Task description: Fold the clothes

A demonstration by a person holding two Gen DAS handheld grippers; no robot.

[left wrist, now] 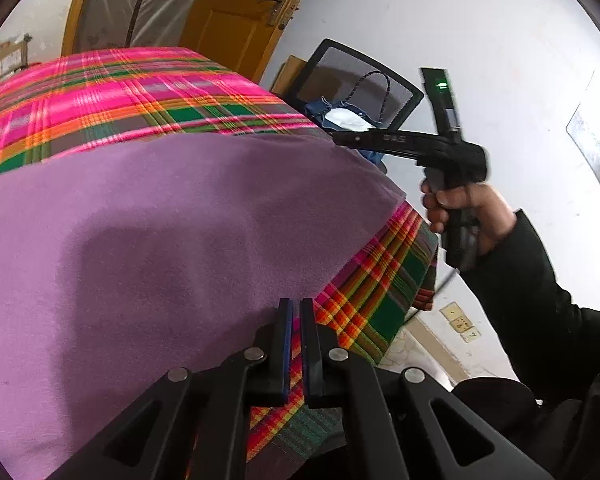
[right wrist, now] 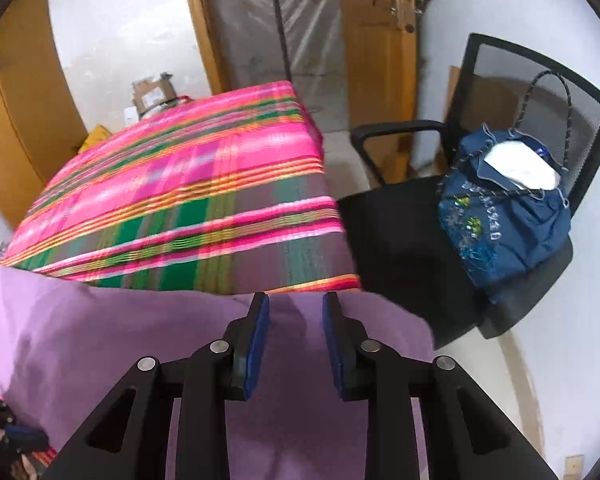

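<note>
My left jaws (left wrist: 296,312) are pinched shut at the near edge of the flat purple cloth (left wrist: 148,240) on the plaid-covered counter (left wrist: 132,92); right jaws (right wrist: 296,304), half-open and empty, hover over its far-right corner.

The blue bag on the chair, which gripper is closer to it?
Right. The right gripper is open above the purple cloth, beside the chair holding the blue bag. The left gripper is shut at the cloth's near edge, farther away.

My right gripper (right wrist: 296,304) hovers, jaws apart, over purple cloth (right wrist: 100,328) at lower frame, plaid cover (right wrist: 188,184) above.
</note>
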